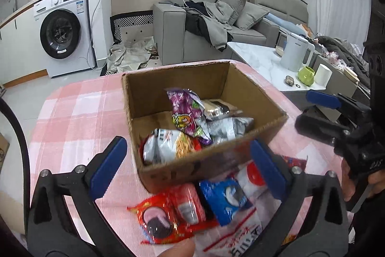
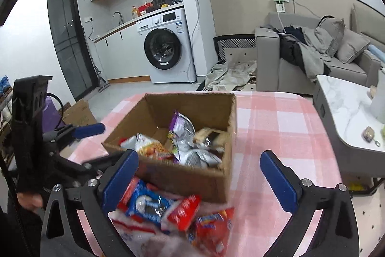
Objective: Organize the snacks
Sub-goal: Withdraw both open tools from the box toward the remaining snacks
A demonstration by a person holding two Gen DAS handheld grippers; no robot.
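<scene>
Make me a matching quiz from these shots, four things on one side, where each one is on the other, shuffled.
1. purple snack bag
2. blue cookie pack
3. white kettle
4. dark jacket

A. on the sofa
B. inside the cardboard box
C. on the marble-top table
D. on the checked cloth in front of the box

Pairs: 1-B, 2-D, 3-C, 4-A

Black tongs (image 1: 190, 170), blue serrated pads (image 1: 108, 168)
</scene>
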